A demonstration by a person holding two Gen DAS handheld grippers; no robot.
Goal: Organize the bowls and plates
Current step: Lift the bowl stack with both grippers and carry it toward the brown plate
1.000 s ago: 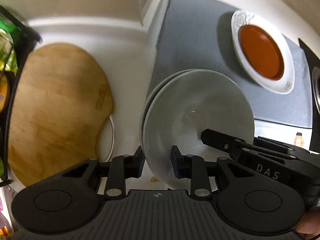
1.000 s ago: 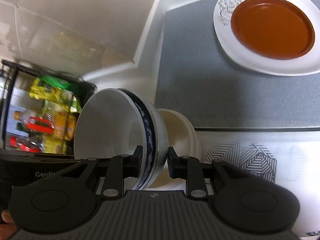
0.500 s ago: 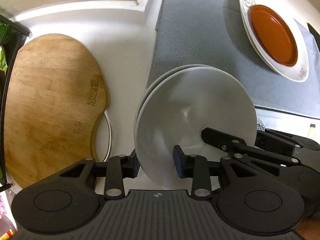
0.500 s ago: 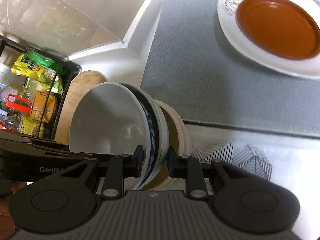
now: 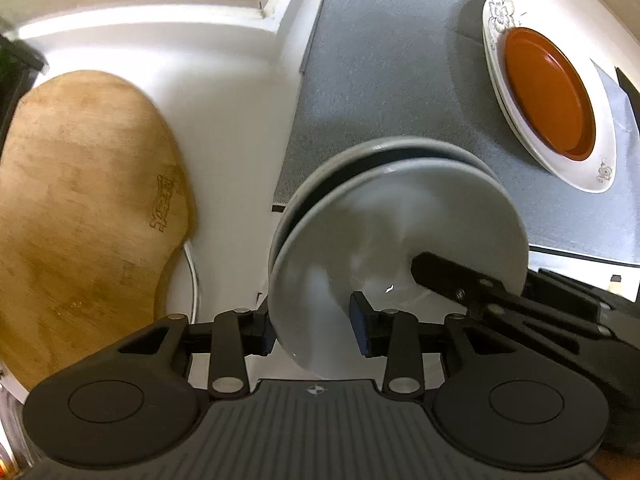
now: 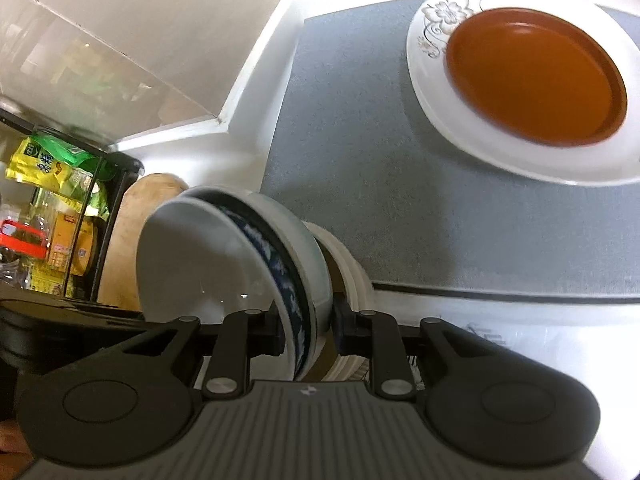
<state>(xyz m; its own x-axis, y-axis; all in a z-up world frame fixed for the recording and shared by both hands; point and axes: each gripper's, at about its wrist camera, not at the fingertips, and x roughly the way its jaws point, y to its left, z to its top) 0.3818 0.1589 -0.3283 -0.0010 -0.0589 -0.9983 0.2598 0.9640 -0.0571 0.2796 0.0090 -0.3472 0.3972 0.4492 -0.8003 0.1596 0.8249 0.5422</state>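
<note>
Gripping the rim of two nested grey bowls [image 5: 396,240], the left gripper [image 5: 314,324] holds them tilted above the grey mat's [image 5: 400,80] near edge, jaws clamped; open mat lies between them and the brown plate [image 5: 548,92], a wooden board [image 5: 80,200] to the left. From the right wrist, the right gripper [image 6: 308,328] clamps a blue-patterned bowl stack [image 6: 240,268] beside a cream bowl [image 6: 352,280], bare mat ahead.
</note>
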